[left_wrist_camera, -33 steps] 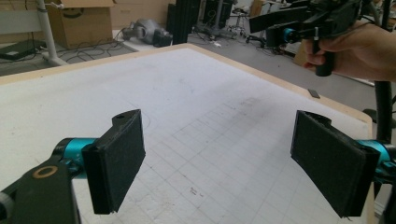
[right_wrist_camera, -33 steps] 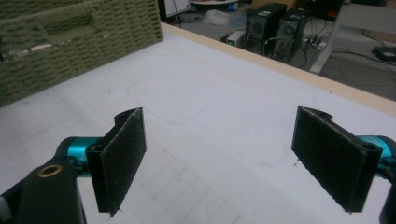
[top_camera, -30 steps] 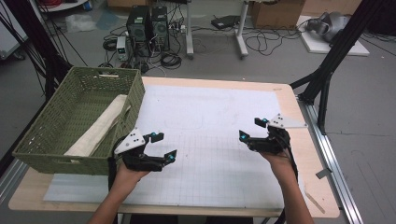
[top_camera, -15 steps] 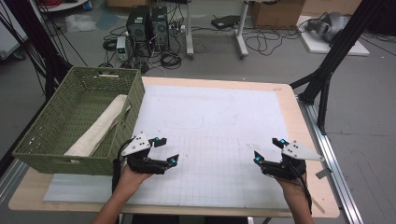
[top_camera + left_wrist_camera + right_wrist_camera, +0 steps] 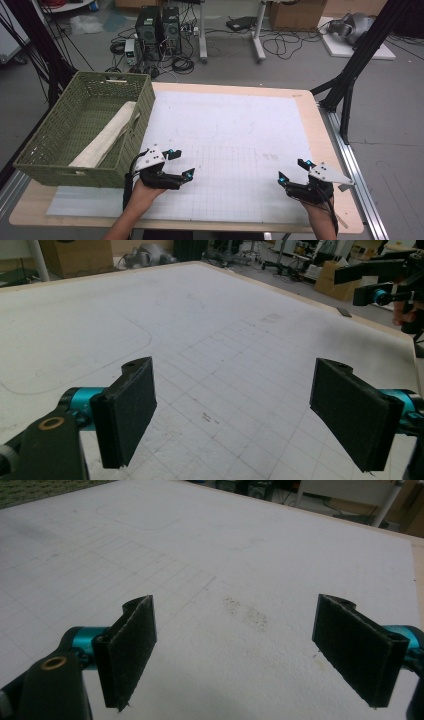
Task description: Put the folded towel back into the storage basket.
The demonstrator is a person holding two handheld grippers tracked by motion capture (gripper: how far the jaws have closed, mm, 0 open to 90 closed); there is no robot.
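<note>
My left gripper (image 5: 180,163) rests low over the white gridded mat (image 5: 230,135) near the front left, just right of the green basket (image 5: 45,165). Its jaws stand wide apart with nothing between them, as the left gripper view (image 5: 232,427) confirms. My right gripper (image 5: 292,171) sits near the front right corner of the mat, also open and empty, its black pads (image 5: 131,647) spread over bare mat. A folded cream cloth (image 5: 107,137) lies inside the basket. The right gripper (image 5: 387,292) appears far off in the left gripper view.
The woven basket stands at the table's left edge. A black frame post (image 5: 350,75) rises by the right rear corner. Computer towers (image 5: 157,25) and cables lie on the floor behind the table. A metal rail (image 5: 357,180) runs along the right side.
Both grippers have drawn back toward the front edge of the table. The right one moved furthest, from mid-right down to the front right corner. Both stayed open.
</note>
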